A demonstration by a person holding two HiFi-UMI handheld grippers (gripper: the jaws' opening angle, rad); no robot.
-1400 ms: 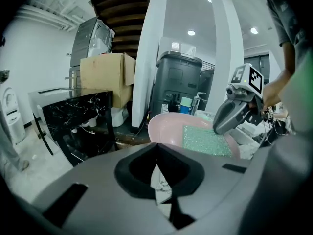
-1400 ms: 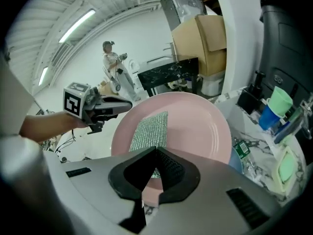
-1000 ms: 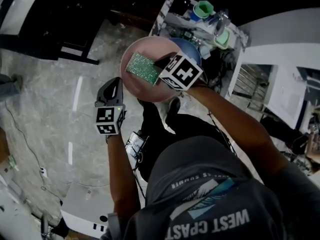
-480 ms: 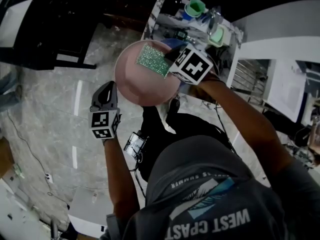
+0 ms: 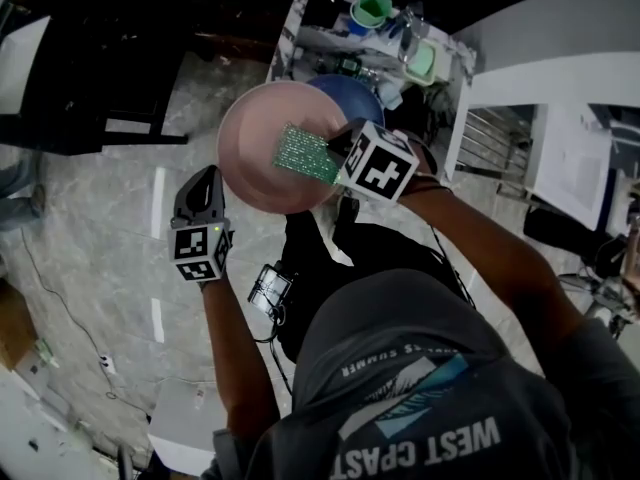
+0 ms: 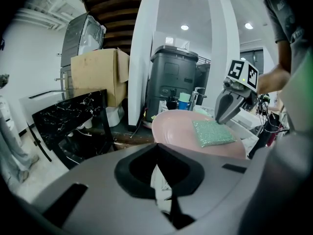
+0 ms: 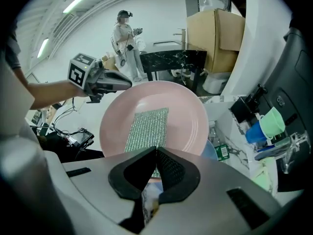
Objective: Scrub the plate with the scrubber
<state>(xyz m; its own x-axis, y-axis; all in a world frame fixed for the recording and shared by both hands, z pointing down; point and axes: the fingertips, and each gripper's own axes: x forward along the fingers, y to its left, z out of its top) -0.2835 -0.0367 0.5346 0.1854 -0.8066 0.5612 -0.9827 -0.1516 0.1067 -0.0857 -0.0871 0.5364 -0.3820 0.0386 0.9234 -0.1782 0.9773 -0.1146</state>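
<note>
A pink plate (image 5: pixel 255 138) is held in the air in front of me, with my left gripper (image 5: pixel 208 175) at its left rim and shut on it. In the left gripper view the plate (image 6: pixel 176 129) spreads out just past the closed jaws of the left gripper (image 6: pixel 156 148). A green mesh scrubber (image 5: pixel 305 153) lies flat on the right half of the plate. My right gripper (image 5: pixel 335 160) is shut on the scrubber's near end. In the right gripper view the scrubber (image 7: pixel 146 129) runs from the right gripper (image 7: pixel 155 153) up across the plate (image 7: pixel 188 116).
A blue dish (image 5: pixel 350 93) shows just behind the pink plate. Beyond it a marble shelf holds green cups (image 5: pixel 372 8) and bottles. A black table (image 5: pixel 90 78) stands at the upper left and a white counter (image 5: pixel 560 78) at the right. Another person (image 7: pixel 124 38) stands far off.
My right gripper slid the scrubber across the plate, first toward its far edge, then back to its right half. The left gripper stayed at the rim.
</note>
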